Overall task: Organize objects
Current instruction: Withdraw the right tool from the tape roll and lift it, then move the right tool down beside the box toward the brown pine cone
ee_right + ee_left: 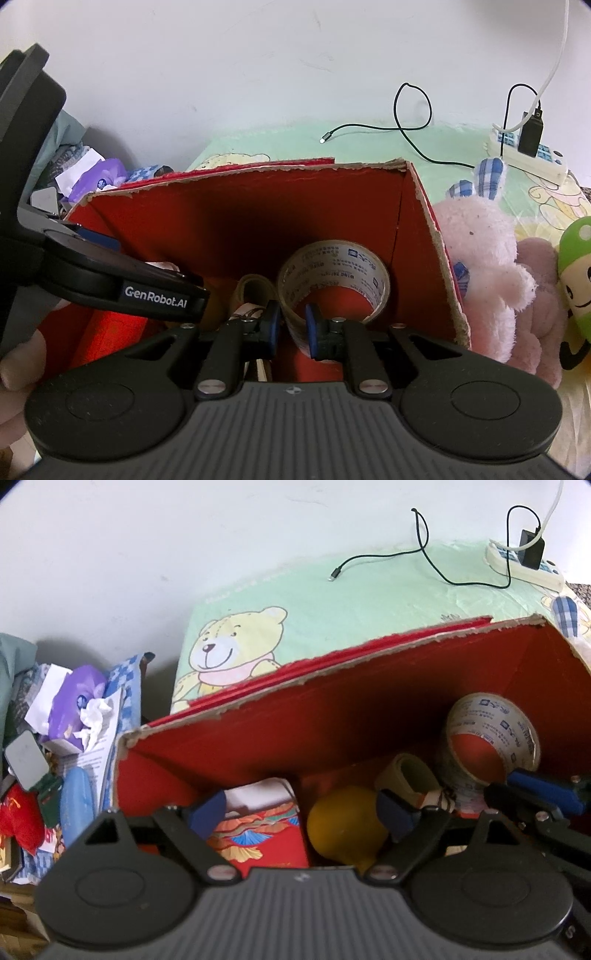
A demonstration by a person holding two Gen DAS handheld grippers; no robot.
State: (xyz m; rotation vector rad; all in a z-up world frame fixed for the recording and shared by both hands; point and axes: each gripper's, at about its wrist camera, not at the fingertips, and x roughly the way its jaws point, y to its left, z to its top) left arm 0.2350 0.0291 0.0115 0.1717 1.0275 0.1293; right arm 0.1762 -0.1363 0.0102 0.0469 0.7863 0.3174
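Box opening: lying open at the top of the red cardboard box (236,206), torn rim exposed.
Right half of floor: being filled by the large tape roll (334,275), standing on edge against the right wall.
Centre: being crowded by the small tape roll (408,777) and yellow ball (341,825).
Left half: being occupied by the red patterned packet (264,832).
Right flank outside: being blocked by the pink plush toy (487,266), pressing against the wall.
Left flank outside: being hemmed by the clutter pile (70,716).

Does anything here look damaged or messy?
Yes. The red box has ragged, torn cardboard edges along its top, as if the flaps were ripped off. Left of it, a heap of tissues and papers lies jumbled.
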